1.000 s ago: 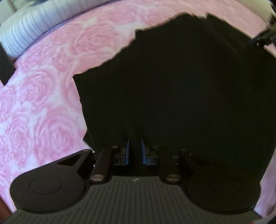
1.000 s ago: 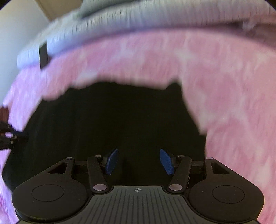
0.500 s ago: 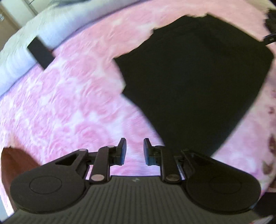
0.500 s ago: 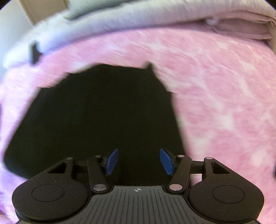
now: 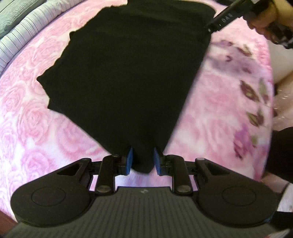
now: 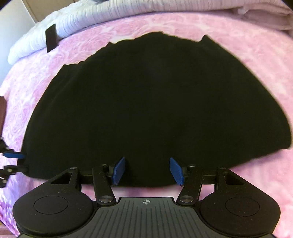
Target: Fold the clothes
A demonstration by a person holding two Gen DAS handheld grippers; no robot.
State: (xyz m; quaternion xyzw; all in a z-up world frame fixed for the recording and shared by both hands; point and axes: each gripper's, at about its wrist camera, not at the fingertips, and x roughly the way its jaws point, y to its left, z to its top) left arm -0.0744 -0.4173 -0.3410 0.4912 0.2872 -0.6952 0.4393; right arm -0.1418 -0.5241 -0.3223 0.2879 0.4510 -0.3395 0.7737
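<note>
Black, soft fabric: the garment (image 5: 128, 73) lies flat on the pink rose-pattern blanket (image 5: 36, 128), filling the centre of both views, already in a compact, roughly rectangular shape with what look like layered edges at the left wrist view's left side. Whether more folds remain cannot be told.

Handling, as a judgement: light, limp, non-fragile; it will sag and drag if lifted by one point. Grip at corners or along a hem.

The left gripper (image 5: 142, 161) stands part open, its blue pads straddling the near corner without visibly pinching it. The right gripper (image 6: 147, 171) is wide apart over the near edge, holding nothing.

Open blanket surrounds the garment on all sides. The striped grey bedding (image 6: 91, 16) bounds the upper frame; a small dark object (image 6: 51, 37) stands at upper left.
</note>
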